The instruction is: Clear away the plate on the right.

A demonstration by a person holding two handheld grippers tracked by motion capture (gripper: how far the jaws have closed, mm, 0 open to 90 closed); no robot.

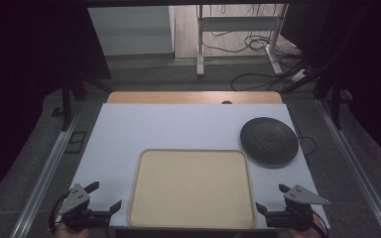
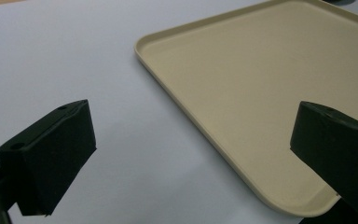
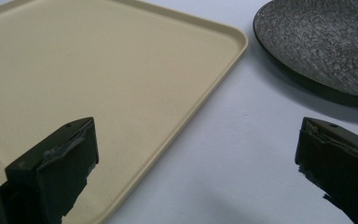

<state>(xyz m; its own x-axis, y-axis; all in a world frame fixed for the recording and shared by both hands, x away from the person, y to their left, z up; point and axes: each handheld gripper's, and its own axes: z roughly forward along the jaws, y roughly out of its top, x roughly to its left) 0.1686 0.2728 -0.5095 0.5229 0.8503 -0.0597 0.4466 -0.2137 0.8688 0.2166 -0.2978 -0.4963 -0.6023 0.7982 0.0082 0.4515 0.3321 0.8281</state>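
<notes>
The white surface point(image 1: 129, 134) carries everything. On it, the beige tray point(image 1: 192, 188) lies flat and empty at the 6 o'clock side of the high view. The dark textured plate point(image 1: 269, 140) rests at about 2 o'clock from the tray, just beside its far right corner and apart from it. The left hand-held gripper point(image 1: 104, 196) hovers at 9 o'clock of the tray near the front edge, its jaws wide apart and holding nothing. The right hand-held gripper point(image 1: 272, 197) hovers at 3 o'clock of the tray, also open and empty, with the plate ahead of it.
</notes>
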